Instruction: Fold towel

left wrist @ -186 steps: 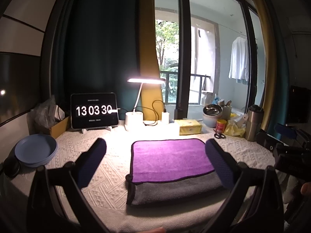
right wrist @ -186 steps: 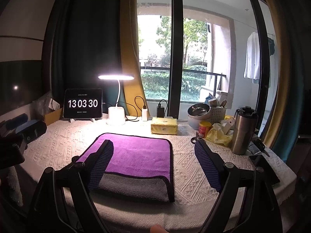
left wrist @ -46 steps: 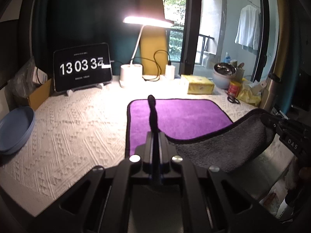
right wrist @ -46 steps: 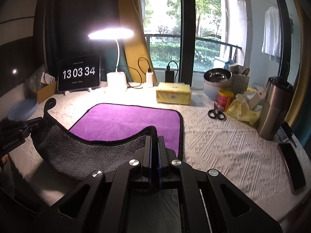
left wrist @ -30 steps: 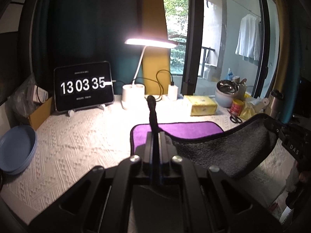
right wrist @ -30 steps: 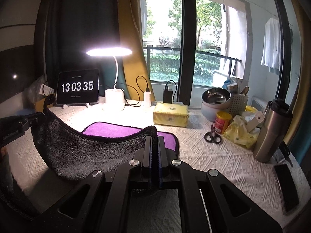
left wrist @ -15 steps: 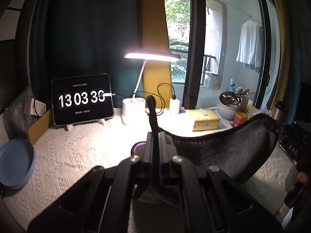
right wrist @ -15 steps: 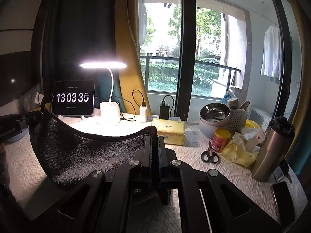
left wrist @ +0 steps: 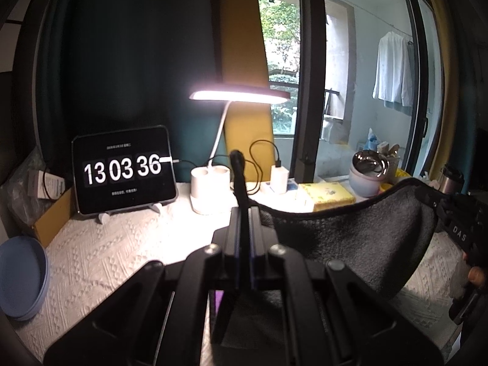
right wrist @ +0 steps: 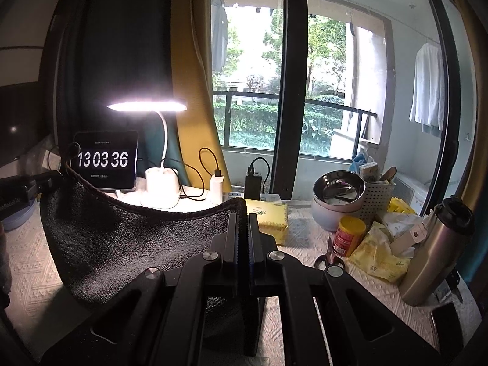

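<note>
The towel (left wrist: 360, 247) is grey on one side and purple on the other, with a black hem. Its near edge is lifted off the table and hangs slack between the two grippers, grey side toward the cameras; it also shows in the right wrist view (right wrist: 134, 244). My left gripper (left wrist: 243, 213) is shut on the towel's left corner, with the hem loop sticking up between the fingers. My right gripper (right wrist: 243, 216) is shut on the right corner. A sliver of the purple side (left wrist: 218, 300) shows under the left gripper. The rest of the towel is hidden.
At the back stand a clock tablet (left wrist: 123, 170), a lit desk lamp (left wrist: 213, 189) and a yellow tissue pack (left wrist: 328, 195). A blue plate (left wrist: 21, 277) lies at the left edge. On the right are a steel bowl (right wrist: 338, 192), a red-yellow can (right wrist: 349, 235), scissors (right wrist: 329, 259) and a steel bottle (right wrist: 433, 250).
Both grippers closed on the towel's near corners, then raised them and carried them toward the back. The hanging grey side now hides nearly all of the purple face.
</note>
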Available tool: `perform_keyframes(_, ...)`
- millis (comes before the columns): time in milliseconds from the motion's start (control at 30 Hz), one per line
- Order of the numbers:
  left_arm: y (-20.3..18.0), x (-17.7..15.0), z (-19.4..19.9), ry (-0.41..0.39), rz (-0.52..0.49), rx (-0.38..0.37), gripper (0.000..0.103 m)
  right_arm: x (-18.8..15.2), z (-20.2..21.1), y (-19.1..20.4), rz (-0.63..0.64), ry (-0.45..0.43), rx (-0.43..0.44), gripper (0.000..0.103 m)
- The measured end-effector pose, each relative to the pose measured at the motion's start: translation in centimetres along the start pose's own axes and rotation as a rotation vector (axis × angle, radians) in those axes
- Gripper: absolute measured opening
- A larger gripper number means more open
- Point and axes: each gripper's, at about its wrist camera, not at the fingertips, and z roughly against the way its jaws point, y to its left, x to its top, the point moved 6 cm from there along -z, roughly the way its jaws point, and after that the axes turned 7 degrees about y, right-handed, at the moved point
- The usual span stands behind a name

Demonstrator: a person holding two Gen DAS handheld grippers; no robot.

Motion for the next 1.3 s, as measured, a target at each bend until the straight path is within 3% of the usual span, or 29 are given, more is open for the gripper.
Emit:
perform_keyframes(467, 0.4, -0.1, -5.2, 0.035, 0.005, 0.003, 0.004, -0.2, -4.7, -0.7, 0.000, 0.042, -0.002, 0.005)
perform_keyframes(867, 0.9, -1.9, -10.0, 0.115, 0.020, 0.009, 0.004, -3.2, -10.3, -0.5, 0.016, 0.204, -0.014, 0.006)
perform_keyframes(1300, 1.5, -4.8, -14.6, 0.287, 0.064, 0.011, 0.007, -4.8, -13.2, -0.7, 0.013, 0.308, -0.014, 0.006)
